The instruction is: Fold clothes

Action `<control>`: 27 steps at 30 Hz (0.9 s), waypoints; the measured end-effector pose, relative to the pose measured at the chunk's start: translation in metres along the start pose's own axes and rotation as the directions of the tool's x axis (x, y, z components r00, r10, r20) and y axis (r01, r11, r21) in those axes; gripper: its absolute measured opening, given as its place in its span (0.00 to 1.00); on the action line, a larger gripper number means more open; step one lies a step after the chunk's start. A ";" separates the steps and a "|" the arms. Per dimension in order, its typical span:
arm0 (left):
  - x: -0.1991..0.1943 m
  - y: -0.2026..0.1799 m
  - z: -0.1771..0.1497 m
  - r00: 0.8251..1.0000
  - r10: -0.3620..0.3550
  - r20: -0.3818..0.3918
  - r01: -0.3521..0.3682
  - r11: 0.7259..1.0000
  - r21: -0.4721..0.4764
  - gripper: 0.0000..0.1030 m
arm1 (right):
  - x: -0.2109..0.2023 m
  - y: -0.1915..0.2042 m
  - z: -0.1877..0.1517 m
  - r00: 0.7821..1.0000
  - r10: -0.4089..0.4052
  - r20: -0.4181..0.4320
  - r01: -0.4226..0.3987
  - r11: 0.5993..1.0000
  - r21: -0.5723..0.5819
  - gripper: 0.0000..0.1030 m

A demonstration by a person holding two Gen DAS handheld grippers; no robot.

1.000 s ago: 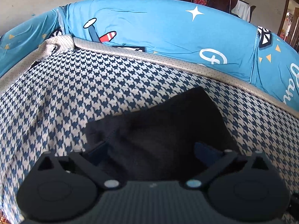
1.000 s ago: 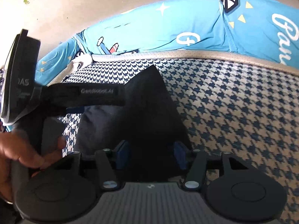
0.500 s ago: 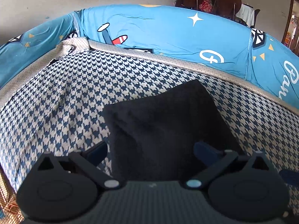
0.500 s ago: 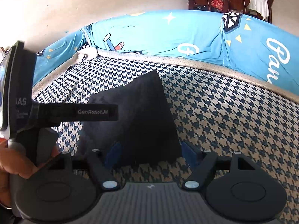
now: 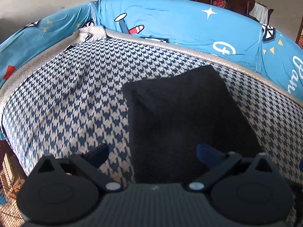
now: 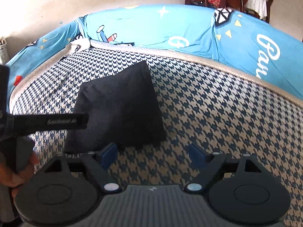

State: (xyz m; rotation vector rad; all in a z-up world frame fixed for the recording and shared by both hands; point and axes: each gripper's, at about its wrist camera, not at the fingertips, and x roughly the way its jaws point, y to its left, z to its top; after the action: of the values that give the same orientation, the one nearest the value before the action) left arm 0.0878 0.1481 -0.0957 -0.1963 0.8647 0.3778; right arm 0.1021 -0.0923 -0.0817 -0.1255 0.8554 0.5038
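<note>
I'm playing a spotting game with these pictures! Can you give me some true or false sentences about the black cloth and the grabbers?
1. The black garment lies folded on the houndstooth cover. True.
2. The right hand-held gripper is squeezing the garment. False: its jaws have just been opening and stand apart with nothing between them.
3. A blue cartoon sheet lies behind the houndstooth cover. True.
4. The left hand-held gripper is shut tight. False: its fingers are spread wide, gripping nothing.
5. The garment is bright red. False: it is black.
</note>
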 end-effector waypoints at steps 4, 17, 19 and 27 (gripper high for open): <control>0.000 0.001 -0.010 1.000 0.017 -0.016 -0.017 1.000 0.003 1.00 | 0.008 -0.005 -0.002 0.999 -0.002 -0.043 0.004 0.999 0.044 0.81; -0.009 0.002 -0.036 0.999 0.014 -0.031 -0.014 1.000 -0.006 1.00 | 0.027 0.006 -0.013 0.996 -0.056 -0.075 0.052 0.998 -0.044 0.81; -0.010 0.003 -0.039 0.999 0.014 -0.033 -0.014 1.000 -0.009 1.00 | 0.029 0.008 -0.014 0.995 -0.056 -0.076 0.052 0.997 -0.059 0.81; -0.010 0.006 -0.043 0.999 0.024 -0.039 -0.025 0.999 -0.026 1.00 | 0.033 0.011 -0.016 0.995 -0.043 -0.085 0.039 0.998 -0.051 0.81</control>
State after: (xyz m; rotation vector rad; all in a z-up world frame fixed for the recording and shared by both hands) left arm 0.0495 0.1376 -0.1157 -0.2178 0.9009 0.4098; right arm 0.1042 -0.0752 -0.1162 -0.2110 0.9234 0.4840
